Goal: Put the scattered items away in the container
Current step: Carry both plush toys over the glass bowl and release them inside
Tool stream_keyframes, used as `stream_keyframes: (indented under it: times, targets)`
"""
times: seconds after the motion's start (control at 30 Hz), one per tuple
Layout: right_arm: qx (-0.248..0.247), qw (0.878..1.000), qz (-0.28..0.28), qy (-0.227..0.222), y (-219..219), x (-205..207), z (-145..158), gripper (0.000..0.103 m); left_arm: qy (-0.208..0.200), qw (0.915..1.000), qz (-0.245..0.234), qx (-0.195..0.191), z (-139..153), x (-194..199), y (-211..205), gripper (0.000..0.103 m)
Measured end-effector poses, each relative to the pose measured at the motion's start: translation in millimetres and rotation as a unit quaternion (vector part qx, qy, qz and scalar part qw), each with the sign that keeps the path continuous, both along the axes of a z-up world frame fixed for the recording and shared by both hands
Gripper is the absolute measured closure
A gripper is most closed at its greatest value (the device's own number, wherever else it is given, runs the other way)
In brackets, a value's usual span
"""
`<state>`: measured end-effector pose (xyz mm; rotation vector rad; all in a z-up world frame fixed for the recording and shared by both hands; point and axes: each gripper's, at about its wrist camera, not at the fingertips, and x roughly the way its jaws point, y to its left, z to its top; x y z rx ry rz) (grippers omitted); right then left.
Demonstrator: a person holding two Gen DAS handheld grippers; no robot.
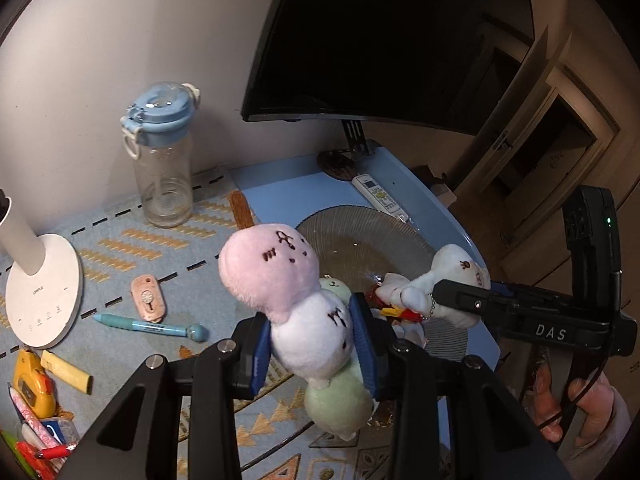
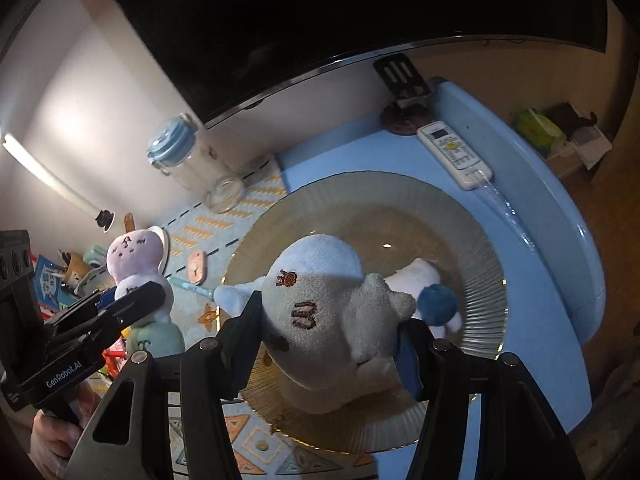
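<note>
Between the blue pads of the left claw [image 1: 316, 344], in the left wrist view, sits a stacked plush [image 1: 296, 300]: pink ball on top, white middle pinched by the pads, green ball below. Its long axis runs roughly along the fingers, tilted up and away. Just beyond and right of this claw lies the ribbed glass plate [image 1: 340, 220], the likely container; a pen [image 1: 152, 326] and a pink key fob [image 1: 148, 298] lie on the woven mat [image 1: 120, 248] to its left.

Under the right claw [image 2: 332, 340], in the right wrist view, the plate [image 2: 480, 280] lies directly below. This claw is closed on a soft pale-blue plush [image 2: 316, 300]. A white plush with a blue ball [image 2: 424, 284] already rests in the plate. By this reading the right claw is nearer release.
</note>
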<state>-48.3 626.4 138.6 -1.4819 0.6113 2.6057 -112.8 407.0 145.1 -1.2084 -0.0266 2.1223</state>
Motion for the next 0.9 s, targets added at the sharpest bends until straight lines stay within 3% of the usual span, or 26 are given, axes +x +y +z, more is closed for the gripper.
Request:
stream_keyframes:
  times: [0.4, 0.9]
  targets:
    - [-0.014, 1.000, -0.006, -0.023, 51, -22, -23, 0.045, -0.033, 0.9980, -0.046, -0.031, -34, 1, 80, 0.071]
    - [-0.010, 0.997, 0.024, -0.066, 38, -61, -53, 0.044, -0.066, 0.9947, -0.051, -0.061, -66, -14, 95, 0.070]
